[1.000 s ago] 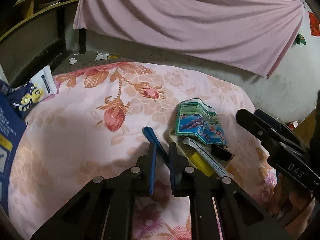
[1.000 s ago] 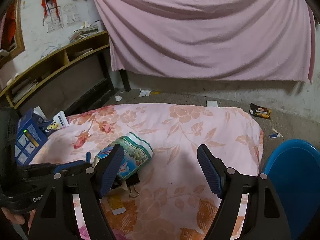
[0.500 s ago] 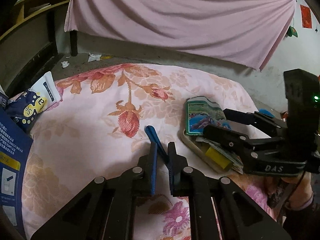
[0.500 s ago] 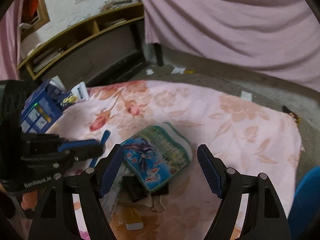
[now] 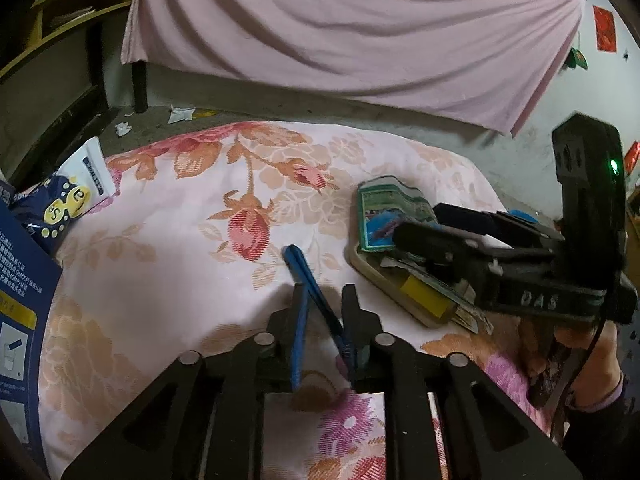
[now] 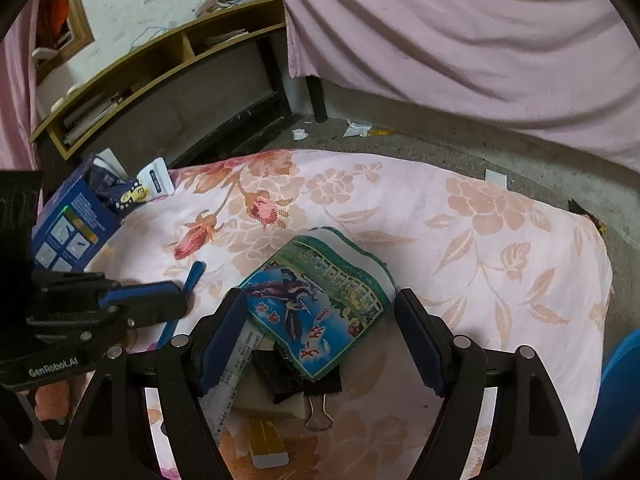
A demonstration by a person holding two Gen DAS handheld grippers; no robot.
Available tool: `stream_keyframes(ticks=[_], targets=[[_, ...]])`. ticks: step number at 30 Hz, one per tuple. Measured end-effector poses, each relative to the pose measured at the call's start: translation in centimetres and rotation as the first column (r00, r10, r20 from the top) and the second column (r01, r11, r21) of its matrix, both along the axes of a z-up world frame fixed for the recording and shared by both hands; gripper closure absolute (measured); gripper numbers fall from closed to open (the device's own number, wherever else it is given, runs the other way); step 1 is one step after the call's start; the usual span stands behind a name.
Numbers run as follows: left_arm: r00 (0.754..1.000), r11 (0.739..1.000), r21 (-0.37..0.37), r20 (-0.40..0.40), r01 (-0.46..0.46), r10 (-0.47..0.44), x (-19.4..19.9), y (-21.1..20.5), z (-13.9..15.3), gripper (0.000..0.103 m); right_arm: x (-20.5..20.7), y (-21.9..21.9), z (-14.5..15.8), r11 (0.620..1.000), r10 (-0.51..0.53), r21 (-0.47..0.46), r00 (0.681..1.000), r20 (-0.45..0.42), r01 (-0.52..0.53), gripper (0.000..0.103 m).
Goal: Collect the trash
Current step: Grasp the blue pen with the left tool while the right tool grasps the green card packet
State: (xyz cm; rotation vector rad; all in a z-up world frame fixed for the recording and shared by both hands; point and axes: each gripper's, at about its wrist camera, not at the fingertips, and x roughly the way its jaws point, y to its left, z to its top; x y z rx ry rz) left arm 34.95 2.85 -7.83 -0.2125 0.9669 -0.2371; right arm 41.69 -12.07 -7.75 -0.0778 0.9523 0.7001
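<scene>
Blue stick [image 5: 310,282]: your left gripper [image 5: 325,300] is loosening, jaws opening around it.
Wrapper [image 6: 316,306]: your right gripper [image 6: 320,336] is hanging wide over it, gripping nothing.
Cloth [image 6: 460,240]: both are lying uncollected on it.

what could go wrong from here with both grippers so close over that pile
1. The left gripper is opening with the blue stick between its jaws; the stick may drop back onto the floral cloth.
2. The open right gripper straddles the green and blue packet, which lies on a binder clip and papers; closing may drag those along or miss the flat packet.
3. The two grippers sit close and could bump.
</scene>
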Motion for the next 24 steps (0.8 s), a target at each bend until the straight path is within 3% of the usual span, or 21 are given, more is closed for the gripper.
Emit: stream_keyframes(ticks=[2,5,9,12,14,17,24], targets=[[1.0,1.0,0.006,0.003,0.013,-0.013,-0.1,-0.3,0.0,0.081,0.3,-0.4,-0.1,0.999,-0.024,0.021,1.0,-0.016,0.024,0.027],[1.0,0.999,0.04,0.01,0.014,-0.014,-0.1,-1.0,-0.2,0.081,0.4,-0.5,-0.1,0.999,-0.033,0.015,0.999,-0.022,0.033,0.03],[1.0,0.995,0.101,0.022,-0.011,0.009,0.1,-1.6,-0.5,0.092,0.0,0.2,-0.1,1.0,-0.021,-0.011,1.0,-0.004,0.021,0.049],[0.999,0.995,0.096,0.026,-0.029,0.027,0.2,-1.4,-0.7,0.098,-0.3,0.4,0.1,1.0,-0.022,-0.007,1.0,0.01,0.022,0.059],[0.999,0.996,0.074,0.025,-0.043,0.041,0.1,-1.1,-0.8,0.1,-0.4,0.3,0.3,1.0,-0.028,-0.007,0.999,0.024,0.028,0.072],[0.997,0.997,0.009,0.032,-0.074,0.074,-0.2,-0.2,-0.8,0.1,-0.8,0.4,0.5,1.0,-0.023,-0.006,0.999,0.044,0.023,0.083],[0.979,0.989,-0.046,0.144,-0.14,0.146,-2.2,1.5,1.1,0.1,-3.0,1.3,1.8,0.999,0.008,-0.04,0.985,0.172,-0.001,0.094]])
